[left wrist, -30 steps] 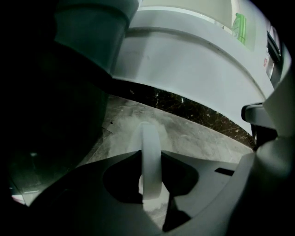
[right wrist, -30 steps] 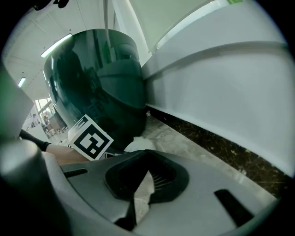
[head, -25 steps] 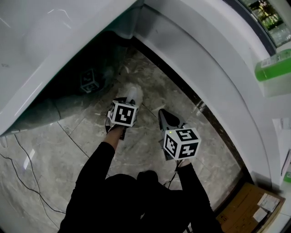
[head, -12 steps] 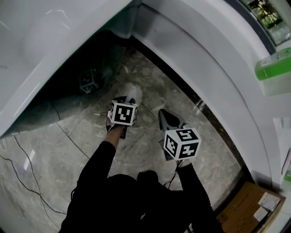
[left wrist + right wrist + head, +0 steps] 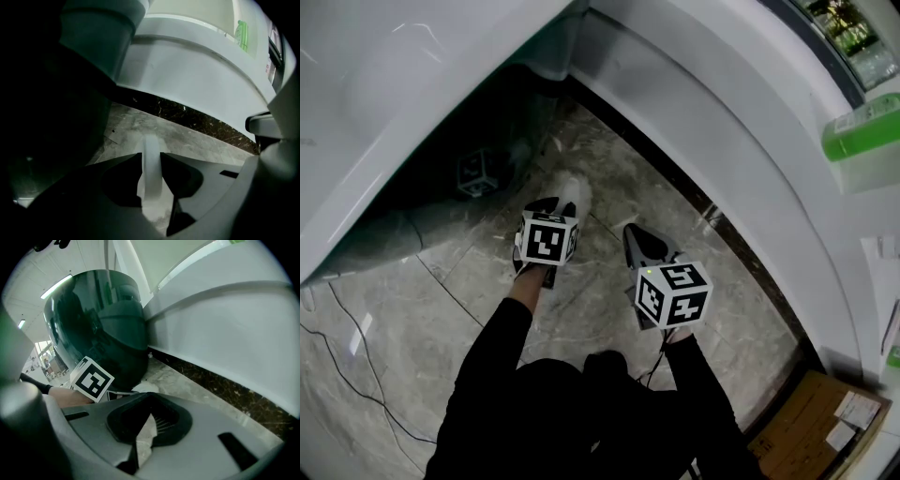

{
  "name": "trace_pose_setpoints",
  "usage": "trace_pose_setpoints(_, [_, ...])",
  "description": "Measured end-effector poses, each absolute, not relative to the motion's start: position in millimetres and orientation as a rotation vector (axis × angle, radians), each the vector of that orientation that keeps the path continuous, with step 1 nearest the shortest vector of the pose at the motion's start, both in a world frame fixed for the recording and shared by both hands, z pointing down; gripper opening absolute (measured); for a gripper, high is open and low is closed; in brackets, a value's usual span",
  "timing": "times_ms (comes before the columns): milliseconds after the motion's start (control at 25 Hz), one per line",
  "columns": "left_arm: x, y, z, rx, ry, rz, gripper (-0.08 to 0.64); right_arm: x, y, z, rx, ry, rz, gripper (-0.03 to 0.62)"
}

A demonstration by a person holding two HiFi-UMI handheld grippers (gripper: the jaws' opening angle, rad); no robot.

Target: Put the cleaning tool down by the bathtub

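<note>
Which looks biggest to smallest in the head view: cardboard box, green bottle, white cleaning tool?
1. cardboard box, cut off by the frame edge
2. green bottle, also cut off by the edge
3. white cleaning tool, partly hidden

Floor strip (image 5: 600,309): open marble is left between two curved bodies; passage is allowed along it.
Left side: closed by a dark glossy base (image 5: 431,187) under a white overhang (image 5: 412,94).
Right side: closed by a white curved wall (image 5: 741,150), possibly the bathtub's.
Far end: narrowed to a corner.
On the floor: cleaning tool (image 5: 575,195) mid-strip; cables (image 5: 382,401) lower left; cardboard box (image 5: 811,422) lower right.
</note>
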State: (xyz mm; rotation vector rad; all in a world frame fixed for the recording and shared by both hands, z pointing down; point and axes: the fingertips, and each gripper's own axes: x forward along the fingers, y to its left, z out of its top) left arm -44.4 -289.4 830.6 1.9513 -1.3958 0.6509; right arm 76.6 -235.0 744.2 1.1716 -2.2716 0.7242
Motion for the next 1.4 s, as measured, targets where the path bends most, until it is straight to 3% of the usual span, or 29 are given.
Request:
trace_pose_setpoints(440, [-46, -259, 770, 2.121, -1.378, 0.534, 0.115, 72, -230, 739, 1.167, -2.289, 0.714, 0.0])
trace_pose_setpoints(800, [-60, -237, 724, 2.162, -1.427, 0.372, 0.011, 56, -224, 726, 1.139, -2.34, 0.705, 0.0])
trace_pose_setpoints(1400, [-66, -222, 679, 2.191, -1.476, 0.281, 0.008, 47, -216, 707, 1.118, -2.376, 0.619, 0.0])
